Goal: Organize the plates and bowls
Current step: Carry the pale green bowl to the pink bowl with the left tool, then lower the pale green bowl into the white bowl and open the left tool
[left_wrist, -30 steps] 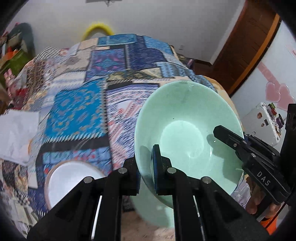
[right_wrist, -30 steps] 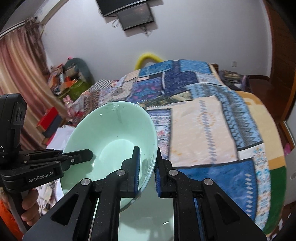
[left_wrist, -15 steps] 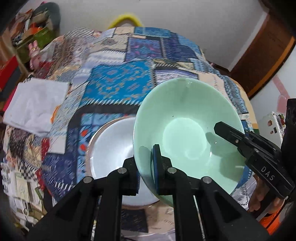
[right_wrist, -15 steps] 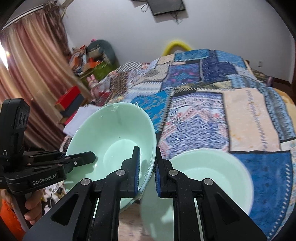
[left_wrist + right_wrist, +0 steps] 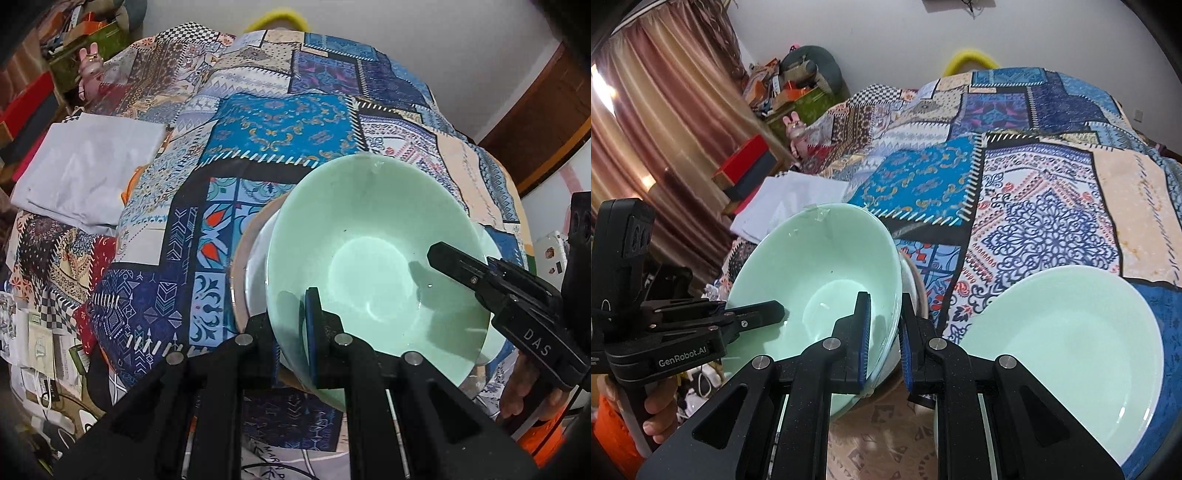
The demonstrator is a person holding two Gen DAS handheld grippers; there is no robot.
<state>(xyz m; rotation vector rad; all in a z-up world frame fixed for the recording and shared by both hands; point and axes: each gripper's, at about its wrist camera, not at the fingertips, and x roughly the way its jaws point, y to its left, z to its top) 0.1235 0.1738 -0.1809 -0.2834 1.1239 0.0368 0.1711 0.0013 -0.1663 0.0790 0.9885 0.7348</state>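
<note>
A pale green bowl (image 5: 373, 258) is held tilted above a bed covered by a patchwork bedspread (image 5: 280, 122). Its near rim is clamped by the left hand-held gripper (image 5: 291, 332), whose jaws are narrowed onto the bowl wall, one pad inside and one outside. The opposite rim is clamped in the same manner by the right hand-held gripper (image 5: 882, 332), with one blue-padded finger inside the bowl and the other outside.

In the left wrist view, the bowl is seen directly over a white plate with a tan rim (image 5: 255, 240), which lies on the bedspread; whether the bowl touches the plate cannot be told. Only a sliver of that plate is seen past the bowl's right edge in the right wrist view.

A second pale green dish (image 5: 1067, 343) lies on the bedspread to the right of the held bowl, near the bed's edge. A folded white cloth (image 5: 85, 173) is laid on the left part of the bed, well apart from the bowl. Red boxes (image 5: 746, 162) and a curtain (image 5: 665, 110) are seen at the far left.
</note>
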